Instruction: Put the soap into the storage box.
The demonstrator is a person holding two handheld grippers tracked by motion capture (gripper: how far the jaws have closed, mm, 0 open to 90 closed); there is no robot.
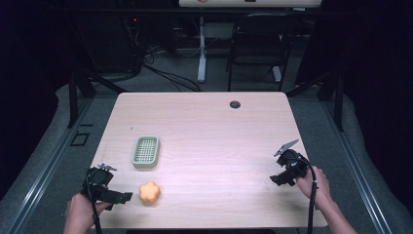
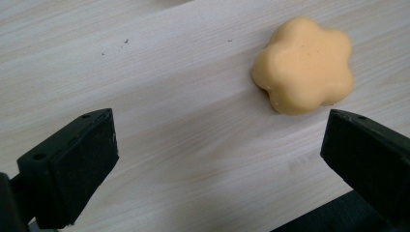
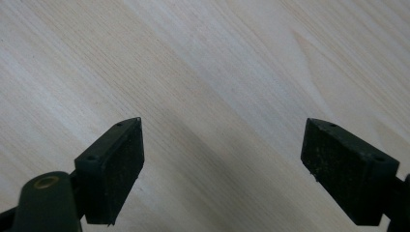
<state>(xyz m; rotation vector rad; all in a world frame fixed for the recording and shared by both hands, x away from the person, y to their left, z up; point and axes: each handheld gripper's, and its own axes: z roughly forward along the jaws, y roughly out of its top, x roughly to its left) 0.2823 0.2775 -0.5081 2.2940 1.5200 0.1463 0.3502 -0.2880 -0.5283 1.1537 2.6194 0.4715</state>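
Note:
An orange flower-shaped soap (image 1: 150,192) lies on the light wooden table (image 1: 209,131) near its front left. My left gripper (image 1: 125,197) is just left of it, open, jaws pointing at it. In the left gripper view the soap (image 2: 304,65) lies ahead and to the right of the gap between the jaws of the left gripper (image 2: 217,145), apart from both. A pale green slatted soap dish (image 1: 145,151) rests behind the soap. My right gripper (image 1: 276,178) hovers open at the table's right side over bare wood, and the right gripper view shows the right gripper (image 3: 222,145) holding nothing.
A small dark round grommet (image 1: 234,104) sits in the table's far edge area. Beyond the table stand a black chair (image 1: 258,44) and a white desk leg (image 1: 201,48). Bare wood spreads across the table's middle.

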